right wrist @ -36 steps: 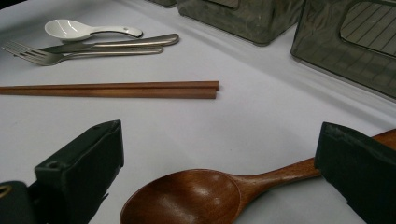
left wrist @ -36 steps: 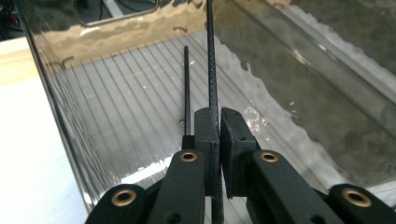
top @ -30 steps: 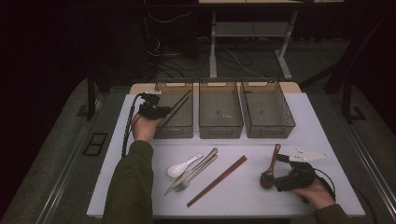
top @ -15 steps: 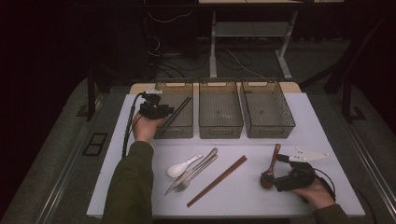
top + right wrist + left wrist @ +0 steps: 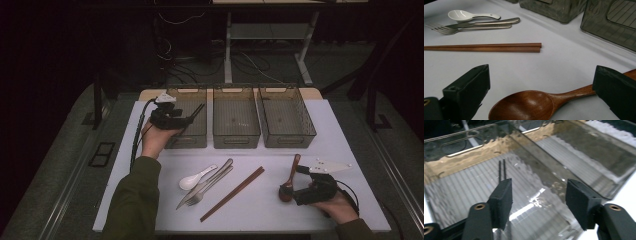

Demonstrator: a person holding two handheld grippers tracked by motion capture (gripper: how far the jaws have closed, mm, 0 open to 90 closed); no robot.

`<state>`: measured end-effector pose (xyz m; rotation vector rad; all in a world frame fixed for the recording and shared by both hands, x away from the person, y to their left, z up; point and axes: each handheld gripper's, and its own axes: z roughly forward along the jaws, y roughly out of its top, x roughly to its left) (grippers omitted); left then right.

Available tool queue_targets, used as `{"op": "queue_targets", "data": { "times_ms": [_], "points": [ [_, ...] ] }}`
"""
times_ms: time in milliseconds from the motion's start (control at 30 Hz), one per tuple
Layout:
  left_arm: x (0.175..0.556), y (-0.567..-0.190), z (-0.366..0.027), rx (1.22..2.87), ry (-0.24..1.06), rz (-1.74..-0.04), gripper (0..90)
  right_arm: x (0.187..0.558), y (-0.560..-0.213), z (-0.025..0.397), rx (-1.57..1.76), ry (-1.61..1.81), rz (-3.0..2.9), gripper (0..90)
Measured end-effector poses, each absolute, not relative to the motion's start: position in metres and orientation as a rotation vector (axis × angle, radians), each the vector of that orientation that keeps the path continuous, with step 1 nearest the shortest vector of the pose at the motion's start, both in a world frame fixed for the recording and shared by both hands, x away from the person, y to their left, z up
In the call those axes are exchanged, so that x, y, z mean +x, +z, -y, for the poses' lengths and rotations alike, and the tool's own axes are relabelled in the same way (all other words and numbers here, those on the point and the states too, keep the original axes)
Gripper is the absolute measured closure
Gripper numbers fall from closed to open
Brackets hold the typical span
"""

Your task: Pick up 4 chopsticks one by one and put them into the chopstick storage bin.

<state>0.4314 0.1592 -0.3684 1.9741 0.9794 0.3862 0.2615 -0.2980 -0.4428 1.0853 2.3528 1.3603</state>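
We hold the right claw [image 5: 291, 186] low on the white desk [image 5: 350, 210], its jaws spread wide, and the one wooden spoon [image 5: 529, 105] lies between them, bowl nearest us, handle running under the far jaw; we cannot tell whether either jaw touches it. Just beyond lies one pair of brown chopsticks [image 5: 486, 47], then one fork [image 5: 454, 28], one knife [image 5: 486, 22] and one white soup spoon [image 5: 469, 15], close together. Farther off stand three clear bins [image 5: 236, 116] in a row. Our left claw [image 5: 192, 114] hangs wide over the leftmost bin [image 5: 461, 185], where one pair of black chopsticks [image 5: 502, 168] lies beyond its jaws.
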Motion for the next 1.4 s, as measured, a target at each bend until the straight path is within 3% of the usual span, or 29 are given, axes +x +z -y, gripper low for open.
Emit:
{"op": "queue_targets", "data": {
  "times_ms": [500, 1400],
  "points": [
    [0.383, -0.37, -0.158, 1.936, 0.379, -0.88, 24.2, 0.26, -0.443, 0.3, 1.088, 1.362, -2.347, 1.3],
    [0.297, -0.405, -0.162, 1.987, 0.336, -0.783, 14.7, 0.261, -0.442, 0.302, 1.088, 1.378, -2.33, 1.3]
  ]
}}
